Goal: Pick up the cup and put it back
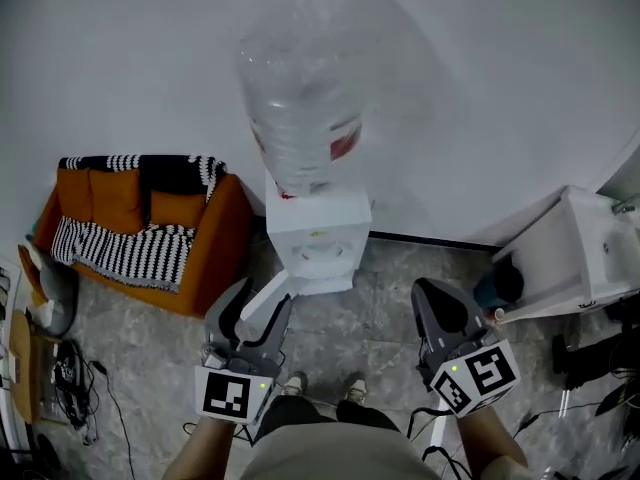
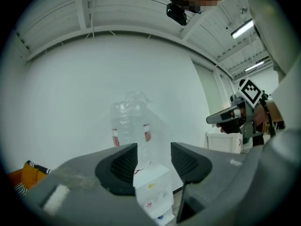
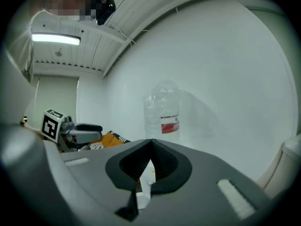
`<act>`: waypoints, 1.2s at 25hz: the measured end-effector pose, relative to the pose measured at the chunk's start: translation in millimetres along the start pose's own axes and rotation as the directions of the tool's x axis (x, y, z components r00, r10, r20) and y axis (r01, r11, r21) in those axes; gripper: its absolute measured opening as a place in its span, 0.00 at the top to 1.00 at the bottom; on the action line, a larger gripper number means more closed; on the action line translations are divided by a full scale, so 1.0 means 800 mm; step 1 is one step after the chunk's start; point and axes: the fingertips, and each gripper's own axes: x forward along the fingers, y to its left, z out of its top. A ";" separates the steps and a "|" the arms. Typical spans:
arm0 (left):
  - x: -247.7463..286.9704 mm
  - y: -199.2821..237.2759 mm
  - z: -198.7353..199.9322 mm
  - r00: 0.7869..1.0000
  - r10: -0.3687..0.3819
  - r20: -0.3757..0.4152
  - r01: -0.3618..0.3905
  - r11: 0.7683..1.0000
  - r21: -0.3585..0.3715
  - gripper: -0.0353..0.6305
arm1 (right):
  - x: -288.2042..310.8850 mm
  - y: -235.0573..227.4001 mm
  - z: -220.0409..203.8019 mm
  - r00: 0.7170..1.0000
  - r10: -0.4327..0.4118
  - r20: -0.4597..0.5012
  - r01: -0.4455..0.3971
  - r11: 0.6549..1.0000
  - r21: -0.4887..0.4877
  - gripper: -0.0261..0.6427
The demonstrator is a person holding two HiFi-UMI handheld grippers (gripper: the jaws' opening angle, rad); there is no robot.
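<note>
Nearest me, at 6 o'clock in the head view, are the person's shoes (image 1: 294, 382) on a grey marbled floor (image 1: 385, 288). Just ahead at 7 o'clock is the left gripper (image 2: 154, 160), its tongs released, with a clear gap between them and nothing grasped. The right gripper (image 3: 150, 144) sits at 5 o'clock, its tongs clenched tip to tip on nothing. Each carries a cube of black-and-white square markers.

At 12 o'clock stands a white water dispenser (image 1: 318, 238), topped by a large clear bottle (image 1: 300, 98) with a red label. The label's print is too small for me to read, as are the yellow, red and blue marks on the dispenser front.

At 8 o'clock, cables (image 1: 75, 373) lie on the floor. At 10 o'clock an orange sofa (image 1: 120, 203) holds a black-and-white striped blanket (image 1: 120, 248). At 2 o'clock a white cabinet (image 1: 570, 258) stands by the wall (image 1: 480, 68).

I cannot pick out the cup in any view.
</note>
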 end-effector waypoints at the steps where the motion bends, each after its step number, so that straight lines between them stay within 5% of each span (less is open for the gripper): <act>1: 0.000 -0.002 -0.002 1.000 0.017 -0.006 -0.017 1.000 -0.005 0.60 | 0.002 -0.004 -0.002 1.000 0.014 -0.003 -0.014 1.000 0.000 0.96; 10: 0.015 -0.017 -0.037 0.999 0.050 -0.015 -0.050 0.999 -0.014 0.60 | 0.022 -0.025 -0.034 1.000 0.024 -0.002 -0.024 1.000 -0.007 0.96; 30: 0.105 -0.003 -0.295 0.998 -0.055 -0.014 0.055 0.998 0.003 0.60 | 0.120 -0.065 -0.272 0.995 -0.097 0.030 0.097 0.995 0.011 0.96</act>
